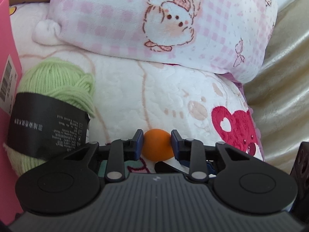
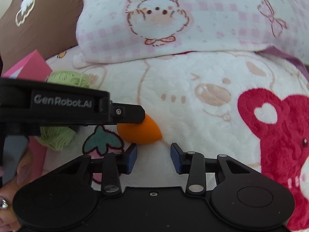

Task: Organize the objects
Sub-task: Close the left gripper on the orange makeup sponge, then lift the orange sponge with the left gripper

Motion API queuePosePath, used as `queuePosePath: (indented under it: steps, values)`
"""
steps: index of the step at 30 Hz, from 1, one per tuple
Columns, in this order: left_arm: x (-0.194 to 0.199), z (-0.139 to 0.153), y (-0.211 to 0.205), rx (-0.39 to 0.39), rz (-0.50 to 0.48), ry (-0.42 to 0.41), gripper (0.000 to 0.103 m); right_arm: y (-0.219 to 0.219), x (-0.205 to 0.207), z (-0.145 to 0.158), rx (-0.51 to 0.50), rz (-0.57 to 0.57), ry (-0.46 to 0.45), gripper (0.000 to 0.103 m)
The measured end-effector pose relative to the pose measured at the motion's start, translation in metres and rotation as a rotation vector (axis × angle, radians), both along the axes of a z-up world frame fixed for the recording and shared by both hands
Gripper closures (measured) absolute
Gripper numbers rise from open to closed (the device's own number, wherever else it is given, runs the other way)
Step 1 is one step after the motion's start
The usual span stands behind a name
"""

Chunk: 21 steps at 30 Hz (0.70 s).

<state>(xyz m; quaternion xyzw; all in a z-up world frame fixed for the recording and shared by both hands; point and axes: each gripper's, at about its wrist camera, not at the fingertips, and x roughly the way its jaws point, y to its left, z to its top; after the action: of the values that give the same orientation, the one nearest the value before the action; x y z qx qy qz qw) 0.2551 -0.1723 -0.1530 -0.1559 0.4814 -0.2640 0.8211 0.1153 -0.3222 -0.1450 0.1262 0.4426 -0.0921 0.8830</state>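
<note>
- Setting: we look down on a soft white plush blanket (image 1: 154,96) embossed with cartoon outlines and a red heart-and-bear patch (image 1: 237,127); a pink-checked pillow (image 1: 154,19) printed with a round cartoon animal lies across its far side, and gold satin fabric (image 1: 285,89) shows at the right edge of the left wrist view.
- Task object: we see an orange teardrop makeup sponge (image 1: 158,145) lying on the blanket, its pointed end turned toward the red patch in the right wrist view (image 2: 141,131), beside a green strawberry-leaf motif (image 2: 100,139).
- Left gripper (image 1: 157,141): we find its two blue pads pressed against opposite sides of the sponge, pinching it.
- Right gripper (image 2: 154,158): we see its blue pads standing a narrow gap apart with only blanket between them, just short of the sponge and not touching it.
- Neighbouring items: a skein of light green yarn (image 1: 56,89) with a black paper band rests to the left of the sponge, against a pink box (image 1: 7,77) bearing a barcode label.
- Background: a brown cushion (image 2: 38,19) with a white cloud outline sits at the upper left of the right wrist view.
- Person: fingers (image 2: 11,183) with a ring show at the lower left of the right wrist view.
</note>
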Motion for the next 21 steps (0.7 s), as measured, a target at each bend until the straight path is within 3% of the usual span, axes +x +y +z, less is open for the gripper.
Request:
queuePosePath:
  steps: [6,21]
  values:
    - [-0.002,-0.004,0.001,0.000,0.026,-0.010,0.074,0.010,0.004,-0.007,-0.070,0.044,-0.014,0.059]
    - [-0.008,0.002,0.000,-0.001,0.011,-0.020,0.075,0.017,0.000,-0.008,-0.078,0.090,-0.027,0.067]
